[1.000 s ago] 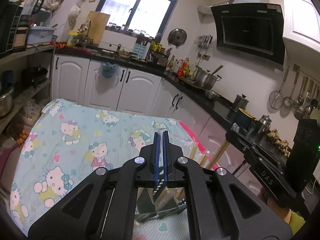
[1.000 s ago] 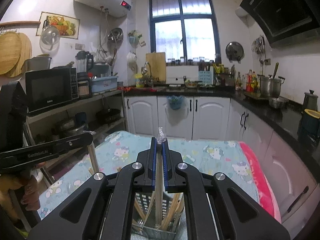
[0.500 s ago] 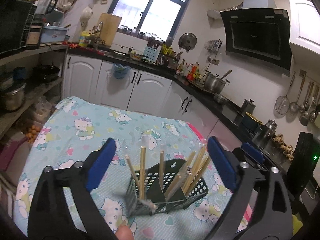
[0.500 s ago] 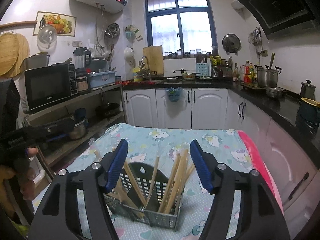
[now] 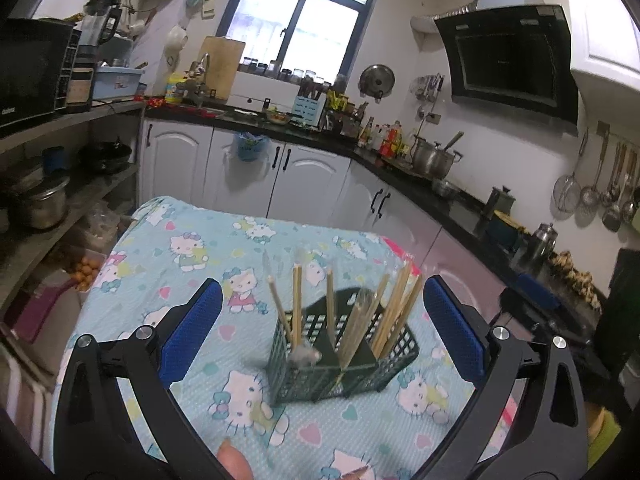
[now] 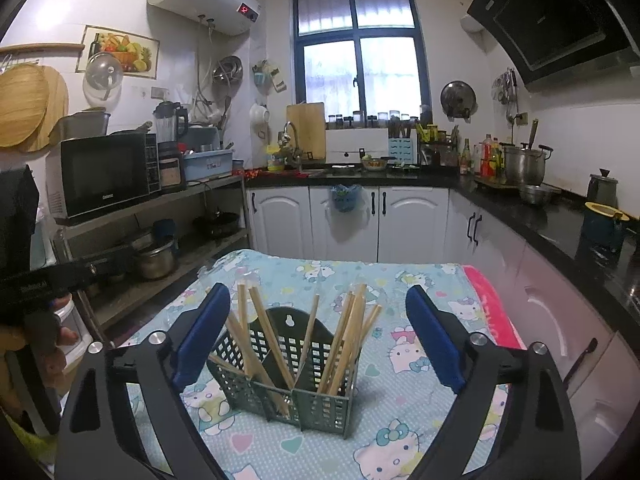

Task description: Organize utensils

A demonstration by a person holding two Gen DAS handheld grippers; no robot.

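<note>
A dark green slotted utensil holder (image 5: pixel 344 364) stands on the Hello Kitty tablecloth (image 5: pixel 192 264). Several wooden chopsticks (image 5: pixel 297 304) stand in its compartments, some in clear wrappers. My left gripper (image 5: pixel 322 330) is open and empty, with its blue pads wide apart on either side of the holder and above it. The holder (image 6: pixel 288 380) with its chopsticks (image 6: pixel 344 344) also shows in the right wrist view. My right gripper (image 6: pixel 318 338) is open and empty, its pads either side of the holder.
The table's pink edge (image 6: pixel 492 308) lies to the right, with white cabinets (image 6: pixel 412 220) and a black counter (image 6: pixel 560 216) beyond. A shelf rack with a microwave (image 6: pixel 104 174) and pots stands to the left. The other gripper's body (image 6: pixel 36 284) shows at far left.
Both grippers were shut on wrapped chopsticks over the holder a second ago. Both have opened wide, let the chopsticks drop into the holder, and drawn back a little.
</note>
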